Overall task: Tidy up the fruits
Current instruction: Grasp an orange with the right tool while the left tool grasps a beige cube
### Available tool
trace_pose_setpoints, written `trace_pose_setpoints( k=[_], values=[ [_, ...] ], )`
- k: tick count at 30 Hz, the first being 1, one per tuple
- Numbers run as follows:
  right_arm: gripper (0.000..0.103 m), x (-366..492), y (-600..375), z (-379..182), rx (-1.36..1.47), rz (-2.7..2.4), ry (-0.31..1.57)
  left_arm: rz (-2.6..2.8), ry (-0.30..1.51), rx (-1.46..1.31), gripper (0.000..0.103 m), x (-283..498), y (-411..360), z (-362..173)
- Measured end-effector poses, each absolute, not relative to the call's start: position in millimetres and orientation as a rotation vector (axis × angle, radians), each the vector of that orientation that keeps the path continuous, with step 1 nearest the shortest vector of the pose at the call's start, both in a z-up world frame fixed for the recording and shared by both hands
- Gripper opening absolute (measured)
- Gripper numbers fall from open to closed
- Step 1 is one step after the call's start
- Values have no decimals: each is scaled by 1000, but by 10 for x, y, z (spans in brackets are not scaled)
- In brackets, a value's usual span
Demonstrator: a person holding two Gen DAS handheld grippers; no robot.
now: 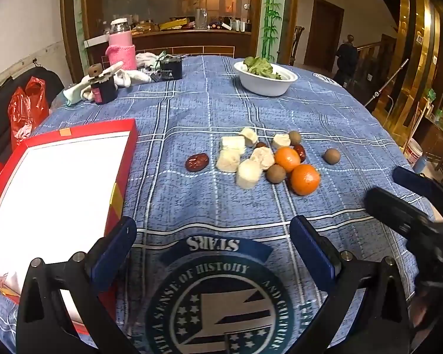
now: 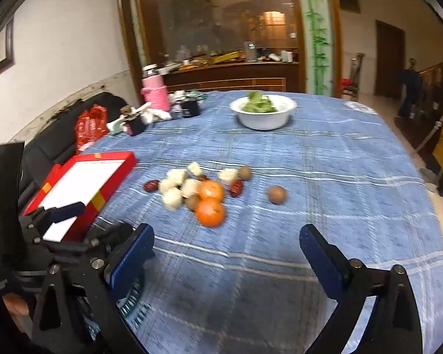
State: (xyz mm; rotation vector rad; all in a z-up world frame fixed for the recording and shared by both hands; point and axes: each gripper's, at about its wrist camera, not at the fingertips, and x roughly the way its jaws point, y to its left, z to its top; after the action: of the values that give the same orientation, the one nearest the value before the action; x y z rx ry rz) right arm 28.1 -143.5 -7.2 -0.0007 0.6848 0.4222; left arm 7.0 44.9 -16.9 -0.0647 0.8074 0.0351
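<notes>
A pile of fruit lies mid-table: two oranges (image 1: 305,178) (image 2: 210,212), several pale banana chunks (image 1: 248,173) (image 2: 172,198), brown longans (image 1: 332,156) (image 2: 277,194) and red dates (image 1: 196,162) (image 2: 151,185). A red box with a white inside (image 1: 56,188) (image 2: 82,183) lies at the left. My left gripper (image 1: 212,230) is open and empty, short of the fruit. My right gripper (image 2: 226,239) is open and empty, near the front orange. It also shows in the left wrist view at the right edge (image 1: 404,203).
A white bowl of greens (image 1: 264,78) (image 2: 262,111) stands at the far side. A pink bottle (image 1: 121,47) (image 2: 155,92), a small dark jar (image 1: 103,87), a black box (image 1: 170,68) and white cloths lie at the far left. A red bag (image 1: 23,109) sits off the table.
</notes>
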Motion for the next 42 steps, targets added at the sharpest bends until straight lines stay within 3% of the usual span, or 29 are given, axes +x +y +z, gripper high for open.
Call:
trace_pose_setpoints(
  k=[1, 3, 5, 10, 12, 14, 18, 23, 28, 35, 37, 42],
  values=[
    [98, 358, -1375, -98, -2, 443, 705, 35, 811, -68, 103, 79, 475, -179],
    [86, 520, -1257, -160, -8, 473, 747, 44, 820, -69, 103, 101, 530, -207],
    [65, 736, -1120, -264, -15, 512, 812, 42, 830, -86, 103, 120, 581, -223],
    [57, 1000, -966, -466, -48, 512, 901, 35, 838, -105, 103, 179, 625, -238],
    [50, 1069, -928, -509, -55, 520, 910, 17, 847, -99, 103, 241, 573, -246],
    [36, 1170, -879, -594, -65, 503, 943, -2, 855, -100, 102, 295, 528, -252],
    [35, 1185, -934, -620, -46, 512, 950, -52, 876, -100, 90, 415, 398, -268],
    [35, 1056, -1356, -534, 20, 468, 905, -129, 912, -97, 86, 619, 153, -364],
    [35, 997, -1594, -500, 75, 466, 889, -105, 951, -80, 54, 804, 128, -494],
    [35, 974, -1644, -433, 123, 510, 856, -76, 936, -89, 44, 913, 139, -485],
    [35, 968, -1629, -423, 123, 515, 851, -43, 927, -46, 24, 922, 125, -490],
    [35, 958, -1627, -411, 116, 510, 843, -79, 916, -99, 24, 851, 227, -421]
  ],
)
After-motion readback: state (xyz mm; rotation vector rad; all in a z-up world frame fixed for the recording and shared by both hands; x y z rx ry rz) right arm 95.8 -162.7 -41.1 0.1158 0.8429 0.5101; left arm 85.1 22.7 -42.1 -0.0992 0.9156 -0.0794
